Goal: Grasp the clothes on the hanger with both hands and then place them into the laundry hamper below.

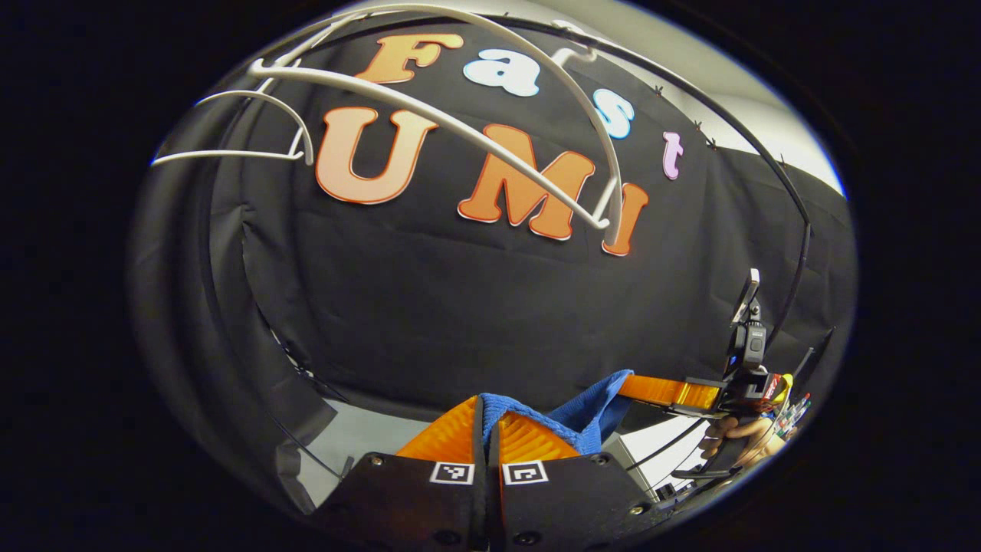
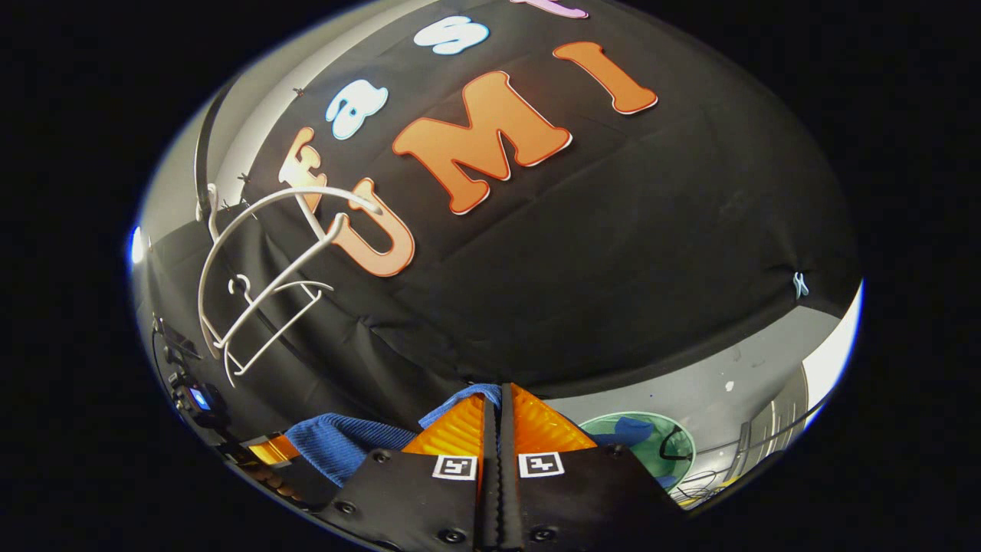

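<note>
A blue garment (image 1: pixel 590 418) hangs stretched between the two grippers. My left gripper (image 1: pixel 486 402) is shut on one edge of it, low in the left gripper view. Farther right there, the right gripper (image 1: pixel 678 393) pinches the other end, with a hand (image 1: pixel 747 438) behind it. In the right gripper view my right gripper (image 2: pixel 497 391) is shut on the blue garment (image 2: pixel 337 445), which runs left to the left gripper (image 2: pixel 268 448). Two bare white hangers (image 1: pixel 490 142) sit above. The round green hamper (image 2: pixel 684 448) lies low right, with blue cloth inside.
The black cloth wall stands close behind the white hangers (image 2: pixel 260 268). A thin black rail (image 1: pixel 801 230) curves along the right. Grey floor (image 2: pixel 736 383) shows around the hamper, and a pale wall edge is at the far right.
</note>
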The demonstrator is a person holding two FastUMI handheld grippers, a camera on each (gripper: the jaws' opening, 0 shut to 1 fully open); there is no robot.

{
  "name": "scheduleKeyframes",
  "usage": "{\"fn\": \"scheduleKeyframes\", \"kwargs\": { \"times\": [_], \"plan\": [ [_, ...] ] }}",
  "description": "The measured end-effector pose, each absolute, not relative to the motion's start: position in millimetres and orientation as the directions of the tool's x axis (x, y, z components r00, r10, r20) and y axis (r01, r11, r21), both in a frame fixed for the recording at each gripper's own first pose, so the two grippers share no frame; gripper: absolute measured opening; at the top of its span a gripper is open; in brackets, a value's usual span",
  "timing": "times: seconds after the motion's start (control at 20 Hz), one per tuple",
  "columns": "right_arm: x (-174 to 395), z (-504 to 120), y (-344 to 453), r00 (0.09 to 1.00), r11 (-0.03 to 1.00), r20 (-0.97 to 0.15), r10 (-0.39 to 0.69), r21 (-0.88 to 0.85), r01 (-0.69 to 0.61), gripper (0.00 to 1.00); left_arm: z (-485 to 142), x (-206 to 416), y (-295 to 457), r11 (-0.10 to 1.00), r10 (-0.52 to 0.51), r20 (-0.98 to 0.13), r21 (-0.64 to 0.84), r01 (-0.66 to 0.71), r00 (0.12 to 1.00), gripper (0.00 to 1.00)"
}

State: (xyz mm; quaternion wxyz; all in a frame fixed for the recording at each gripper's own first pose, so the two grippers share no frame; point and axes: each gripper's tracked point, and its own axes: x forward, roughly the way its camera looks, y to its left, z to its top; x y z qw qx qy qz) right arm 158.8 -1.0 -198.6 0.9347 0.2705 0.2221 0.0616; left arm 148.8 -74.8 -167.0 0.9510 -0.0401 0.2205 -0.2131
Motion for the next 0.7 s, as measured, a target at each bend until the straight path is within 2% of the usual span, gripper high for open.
{"fn": "scheduleKeyframes", "kwargs": {
  "times": [0.25, 0.5, 0.7],
  "plan": [
    [155, -244, -20, 0.862, 0.878, -0.469, 0.193, 0.475, 0.062, 0.07, -218, 156, -101, 0.909, -0.413, -0.5, -0.17, 0.382, 0.761, 0.01],
    [152, -292, -37, 0.815, 0.895, -0.557, 0.158, 0.43, 0.12, 0.07, -276, 157, -124, 0.913, -0.392, -0.625, -0.177, 0.366, 0.675, 0.01],
    [148, -328, -47, 0.772, 0.898, -0.62, 0.142, 0.409, 0.163, 0.07, -309, 162, -132, 0.92, -0.373, -0.681, -0.187, 0.343, 0.63, 0.01]
  ]
}}
